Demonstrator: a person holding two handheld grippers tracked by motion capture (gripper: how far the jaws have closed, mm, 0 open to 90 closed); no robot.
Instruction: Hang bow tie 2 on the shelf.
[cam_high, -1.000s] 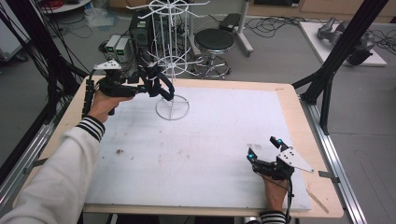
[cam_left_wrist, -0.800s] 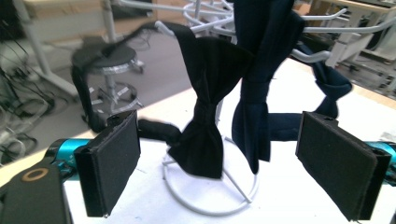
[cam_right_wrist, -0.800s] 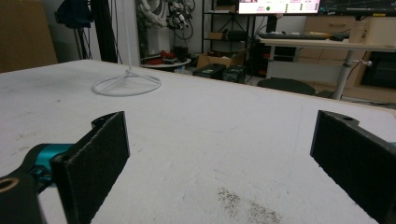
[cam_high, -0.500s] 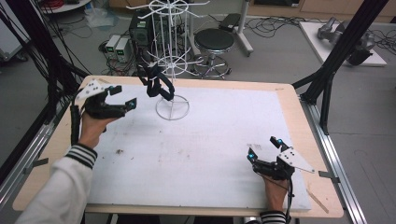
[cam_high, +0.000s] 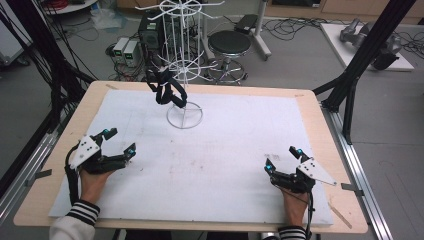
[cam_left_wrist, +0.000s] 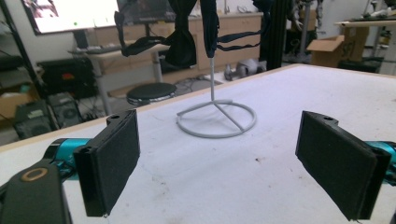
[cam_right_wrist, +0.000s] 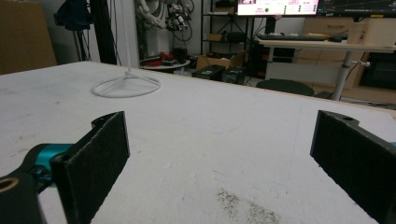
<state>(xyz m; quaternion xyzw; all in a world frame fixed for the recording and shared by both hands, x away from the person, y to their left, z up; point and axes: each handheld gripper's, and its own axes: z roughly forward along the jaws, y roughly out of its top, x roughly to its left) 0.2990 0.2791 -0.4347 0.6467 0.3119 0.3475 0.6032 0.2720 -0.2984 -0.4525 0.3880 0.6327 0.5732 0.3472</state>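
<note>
White sheeting covers the wooden table (cam_high: 310, 107) I am working over, and on its far middle stands the white wire rack (cam_high: 184, 60), its ring base flat on the sheet. A black strap (cam_high: 167, 92) hangs from one of the rack's lower hooks, just above the ring base; I see it dangling from the rack in the left gripper view too. My left gripper (cam_high: 120, 141) rests low near the table's left edge, well apart from the strap, jaws spread wide and empty, having just been opening. My right gripper (cam_high: 282, 159) sits near the right front, jaws also released, nothing between them.
</note>
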